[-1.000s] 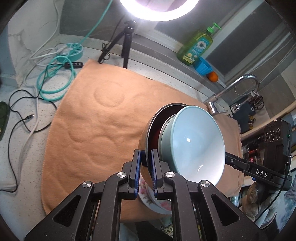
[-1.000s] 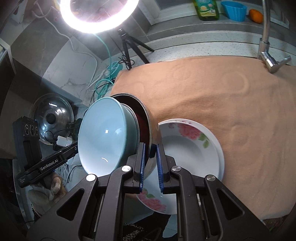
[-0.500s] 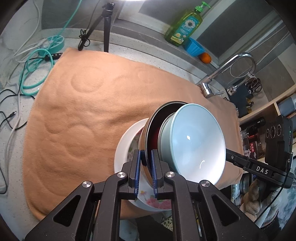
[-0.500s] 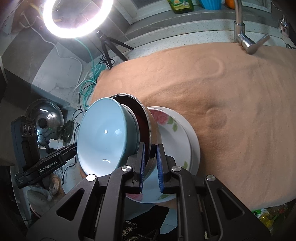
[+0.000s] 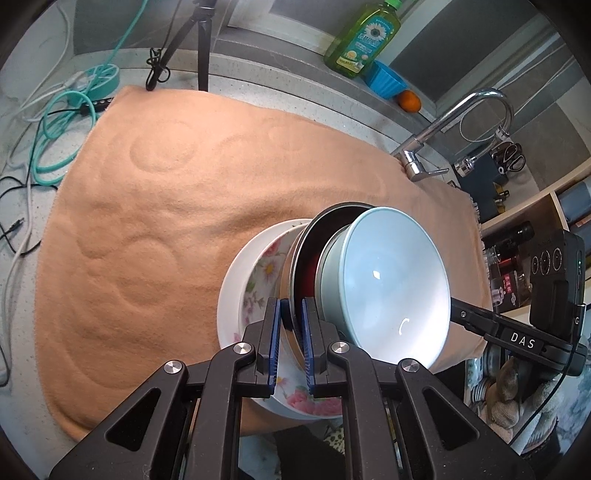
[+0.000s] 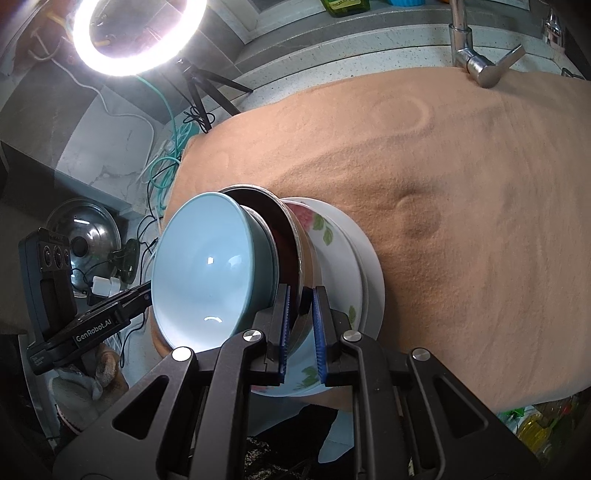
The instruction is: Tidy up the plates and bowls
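Note:
A steel bowl (image 5: pixel 301 254) with a dark red inside carries a light blue bowl (image 5: pixel 391 284) nested in it. My left gripper (image 5: pixel 291 332) is shut on the steel bowl's rim on one side. My right gripper (image 6: pixel 300 325) is shut on the rim (image 6: pixel 295 236) on the opposite side, with the blue bowl (image 6: pixel 207 269) beside it. The pair sits low in a white floral bowl (image 5: pixel 255 273) that rests on a white plate (image 5: pixel 231 295) on the orange cloth (image 5: pixel 166 206). The floral bowl (image 6: pixel 332 236) and plate (image 6: pixel 373 273) also show in the right wrist view.
A tap (image 5: pixel 443 136) stands at the cloth's far right. A soap bottle (image 5: pixel 364 37), blue cup (image 5: pixel 386 79) and orange (image 5: pixel 409 100) sit on the ledge. A tripod (image 5: pixel 199 40) and cables (image 5: pixel 55 122) lie far left. A ring light (image 6: pixel 136 33) and pot lid (image 6: pixel 85 240) are beside the counter.
Both grippers have carried the nested bowls forward and down over the floral bowl and plate. The jaws have stayed shut on the steel rim.

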Demonstrator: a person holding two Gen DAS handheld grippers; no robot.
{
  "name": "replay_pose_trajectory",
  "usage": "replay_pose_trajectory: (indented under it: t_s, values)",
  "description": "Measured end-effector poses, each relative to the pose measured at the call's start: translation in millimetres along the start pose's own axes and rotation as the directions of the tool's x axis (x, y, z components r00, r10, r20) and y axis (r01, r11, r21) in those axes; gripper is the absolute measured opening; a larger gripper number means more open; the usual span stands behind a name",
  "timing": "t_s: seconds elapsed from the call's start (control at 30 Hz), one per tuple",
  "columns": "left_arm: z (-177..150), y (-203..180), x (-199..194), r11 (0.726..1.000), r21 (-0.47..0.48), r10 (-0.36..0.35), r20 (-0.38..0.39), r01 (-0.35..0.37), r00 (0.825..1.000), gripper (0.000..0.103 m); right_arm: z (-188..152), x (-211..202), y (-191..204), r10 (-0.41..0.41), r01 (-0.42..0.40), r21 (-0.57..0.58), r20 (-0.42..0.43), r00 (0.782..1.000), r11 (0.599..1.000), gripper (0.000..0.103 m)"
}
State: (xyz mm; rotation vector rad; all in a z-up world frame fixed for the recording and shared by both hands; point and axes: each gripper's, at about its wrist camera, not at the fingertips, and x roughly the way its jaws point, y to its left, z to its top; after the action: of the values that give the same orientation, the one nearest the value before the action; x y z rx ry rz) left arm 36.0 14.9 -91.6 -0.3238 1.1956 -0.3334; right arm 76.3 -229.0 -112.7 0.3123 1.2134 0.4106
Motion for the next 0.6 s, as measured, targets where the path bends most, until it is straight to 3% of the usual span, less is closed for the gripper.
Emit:
replay_pose_trajectory:
  t_s: [0.6]
  values:
    - [-2.3, 1.5, 5.7, 1.000, 0.007, 0.012, -0.012, -0.012, 1.000, 0.009, -5.0, 4.4, -2.7, 0.001, -0.001, -0.003, -0.010, 1.000, 1.000, 0.013]
